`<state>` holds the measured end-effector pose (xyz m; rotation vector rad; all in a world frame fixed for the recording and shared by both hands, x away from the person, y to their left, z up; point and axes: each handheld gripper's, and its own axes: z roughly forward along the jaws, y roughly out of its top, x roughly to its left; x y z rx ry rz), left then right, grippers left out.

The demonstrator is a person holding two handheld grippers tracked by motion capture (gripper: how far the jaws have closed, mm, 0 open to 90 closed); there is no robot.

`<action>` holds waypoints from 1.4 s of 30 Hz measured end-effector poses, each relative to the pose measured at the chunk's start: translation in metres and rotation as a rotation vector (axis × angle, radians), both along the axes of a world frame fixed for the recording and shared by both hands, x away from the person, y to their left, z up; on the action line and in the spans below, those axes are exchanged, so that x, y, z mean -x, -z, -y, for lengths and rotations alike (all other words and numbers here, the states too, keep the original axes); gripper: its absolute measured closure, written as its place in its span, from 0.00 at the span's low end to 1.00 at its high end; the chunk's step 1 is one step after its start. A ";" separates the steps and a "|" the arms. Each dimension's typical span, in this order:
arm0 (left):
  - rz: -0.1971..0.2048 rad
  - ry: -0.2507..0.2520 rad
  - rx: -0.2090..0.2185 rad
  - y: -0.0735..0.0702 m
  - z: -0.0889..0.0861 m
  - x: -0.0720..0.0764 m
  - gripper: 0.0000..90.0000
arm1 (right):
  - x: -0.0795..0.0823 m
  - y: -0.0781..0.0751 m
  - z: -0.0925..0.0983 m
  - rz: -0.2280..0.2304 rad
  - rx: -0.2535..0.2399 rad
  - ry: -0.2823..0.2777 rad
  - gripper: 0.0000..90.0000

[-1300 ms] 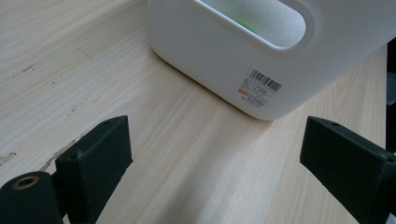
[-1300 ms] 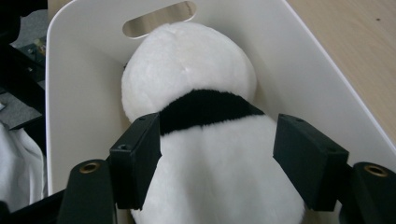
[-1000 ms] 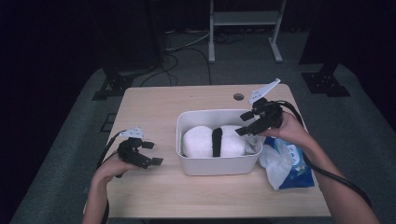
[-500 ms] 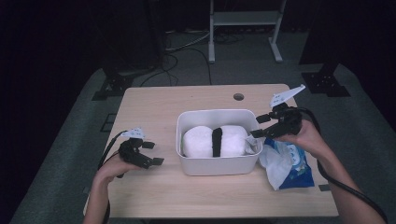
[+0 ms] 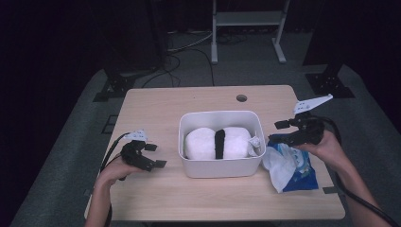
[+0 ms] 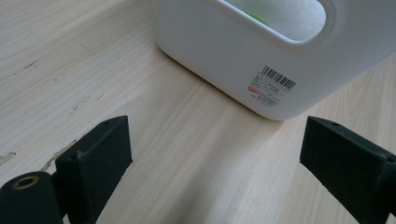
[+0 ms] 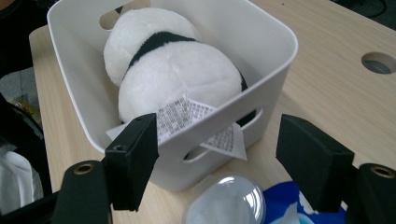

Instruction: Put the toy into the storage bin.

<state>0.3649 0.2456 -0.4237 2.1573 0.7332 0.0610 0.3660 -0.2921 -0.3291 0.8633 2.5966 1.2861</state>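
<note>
black tools [image 5: 283,132], trailing cables

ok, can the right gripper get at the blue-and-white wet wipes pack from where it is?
Probably yes. The right gripper hovers with open, empty jaws right over the near edge of the blue-and-white wet wipes pack, nothing between them. The white plastic bin sits beside the pack, not across the path.

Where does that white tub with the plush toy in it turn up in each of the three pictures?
High view: white tub at the table's middle, between the two hands.
Left gripper view: its labelled end wall at top right.
Right gripper view: centre, past the open jaws.
Shared landmark: the slot handle in the tub's end walls.
</note>
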 end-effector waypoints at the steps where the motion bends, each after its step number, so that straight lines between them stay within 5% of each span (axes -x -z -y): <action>1: 0.001 -0.001 0.002 0.000 0.000 0.000 0.09 | 0.002 0.001 0.003 -0.002 -0.003 0.008 0.31; 31: -0.004 -0.004 -0.008 0.005 0.000 0.001 0.09 | 0.049 0.069 0.049 -0.032 -0.037 0.139 0.30; 42: -0.001 0.001 -0.013 0.005 0.000 0.002 0.09 | 0.061 0.078 0.053 -0.020 -0.060 0.161 0.29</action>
